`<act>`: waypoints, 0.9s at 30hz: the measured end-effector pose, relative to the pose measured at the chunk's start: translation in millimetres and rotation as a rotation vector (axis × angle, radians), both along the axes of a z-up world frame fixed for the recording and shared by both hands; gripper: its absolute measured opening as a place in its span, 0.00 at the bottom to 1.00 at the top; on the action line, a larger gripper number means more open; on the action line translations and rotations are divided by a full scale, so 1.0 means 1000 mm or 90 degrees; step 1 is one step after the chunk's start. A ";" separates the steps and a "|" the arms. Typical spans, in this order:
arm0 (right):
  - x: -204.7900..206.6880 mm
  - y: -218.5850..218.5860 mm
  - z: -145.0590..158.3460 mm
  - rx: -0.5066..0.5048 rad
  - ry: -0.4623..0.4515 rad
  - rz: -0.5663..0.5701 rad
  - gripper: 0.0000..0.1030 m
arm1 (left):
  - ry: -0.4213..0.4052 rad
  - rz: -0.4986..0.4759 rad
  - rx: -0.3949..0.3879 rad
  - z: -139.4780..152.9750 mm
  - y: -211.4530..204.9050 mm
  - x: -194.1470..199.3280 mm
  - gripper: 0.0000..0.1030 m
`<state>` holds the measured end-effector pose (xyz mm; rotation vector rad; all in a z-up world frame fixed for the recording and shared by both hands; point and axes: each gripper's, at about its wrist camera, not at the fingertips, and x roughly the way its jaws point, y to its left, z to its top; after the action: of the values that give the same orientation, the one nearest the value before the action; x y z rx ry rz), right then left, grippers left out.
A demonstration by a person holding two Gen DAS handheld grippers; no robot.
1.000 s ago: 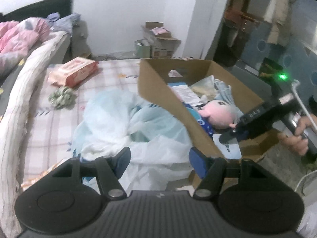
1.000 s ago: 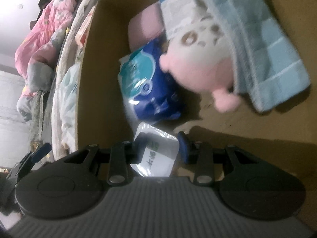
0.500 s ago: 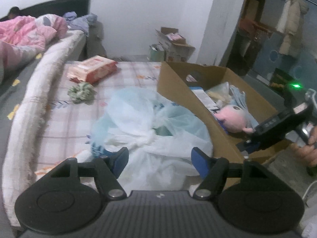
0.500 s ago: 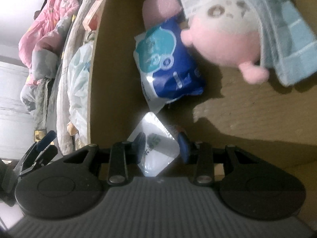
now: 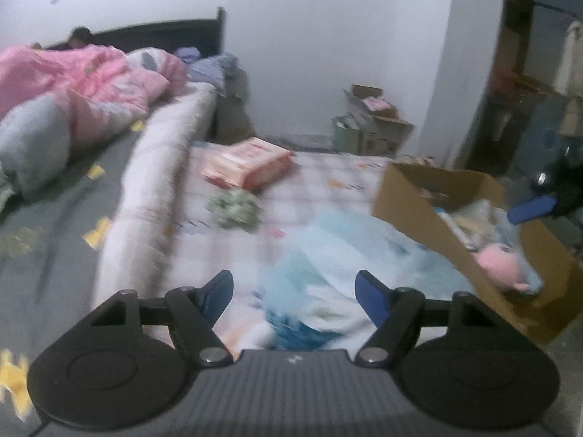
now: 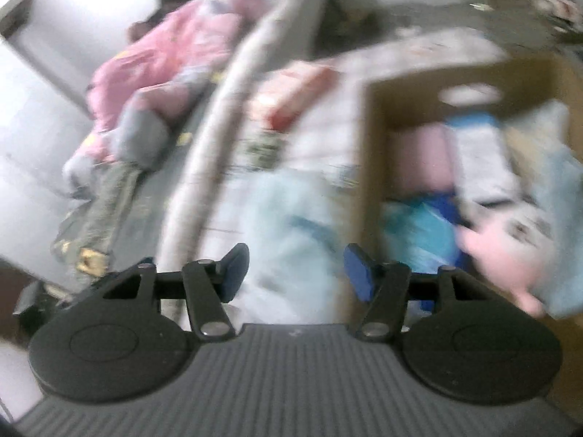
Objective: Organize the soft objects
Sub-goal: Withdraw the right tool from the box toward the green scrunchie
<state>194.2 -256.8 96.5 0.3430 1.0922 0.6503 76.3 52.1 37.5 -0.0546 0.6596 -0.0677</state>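
Both views motion-blurred. Left tool (image 5: pixel 293 293): jaws wide, just been opening, nothing between them, above a pale blue plastic bag (image 5: pixel 349 251) on the checked mattress (image 5: pixel 320 171). Right tool (image 6: pixel 296 266): jaws apart, just been opening, empty. Cardboard box (image 5: pixel 411 200) beside the bag holds a pink plush toy (image 5: pixel 501 264). Pink pack (image 5: pixel 247 162) and green scrunchie (image 5: pixel 235 209) lie farther back. White wall (image 5: pixel 309 36) behind.

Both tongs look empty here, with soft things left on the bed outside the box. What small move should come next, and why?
Probably bring the left tongs down onto the pale blue plastic bag just ahead. Their jaws have just been opening and stand open with nothing between them. The bag lies on the bed beside the cardboard box, which already holds the pink plush toy. The right tongs, also just opened, are empty too.
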 end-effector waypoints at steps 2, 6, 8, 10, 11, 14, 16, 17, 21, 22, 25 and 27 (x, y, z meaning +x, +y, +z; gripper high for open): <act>0.016 0.030 0.006 0.016 0.006 0.030 0.57 | -0.007 0.009 0.020 0.004 0.011 0.011 0.76; 0.056 0.095 0.008 0.021 0.017 0.082 0.57 | -0.006 0.018 0.070 0.006 0.027 0.041 0.80; 0.079 0.126 0.003 0.013 0.024 0.096 0.57 | 0.003 0.012 0.089 0.004 0.031 0.060 0.81; 0.103 0.151 -0.006 0.002 0.035 0.100 0.57 | 0.013 0.006 0.101 -0.003 0.033 0.080 0.81; 0.116 0.162 -0.013 -0.007 0.039 0.100 0.57 | 0.019 0.001 0.106 -0.008 0.033 0.092 0.81; 0.157 0.194 -0.041 -0.041 0.054 0.101 0.57 | 0.037 -0.012 0.112 -0.024 0.032 0.123 0.81; 0.175 0.204 -0.060 -0.054 0.071 0.096 0.55 | 0.048 -0.018 0.116 -0.037 0.032 0.146 0.81; 0.183 0.209 -0.070 -0.060 0.079 0.095 0.54 | 0.055 -0.020 0.116 -0.044 0.033 0.155 0.80; 0.216 0.233 -0.105 -0.077 0.098 0.094 0.49 | 0.081 -0.026 0.107 -0.065 0.038 0.193 0.80; 0.222 0.237 -0.113 -0.082 0.099 0.096 0.48 | 0.088 -0.024 0.106 -0.071 0.040 0.203 0.80; 0.239 0.250 -0.134 -0.088 0.111 0.095 0.46 | 0.109 -0.009 0.094 -0.088 0.049 0.226 0.78; 0.249 0.253 -0.147 -0.092 0.119 0.091 0.45 | 0.129 -0.004 0.083 -0.097 0.053 0.239 0.76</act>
<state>443.5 -3.4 -50.6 0.2054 1.3433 0.6708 315.4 105.3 -59.9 0.0675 0.8655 -0.0256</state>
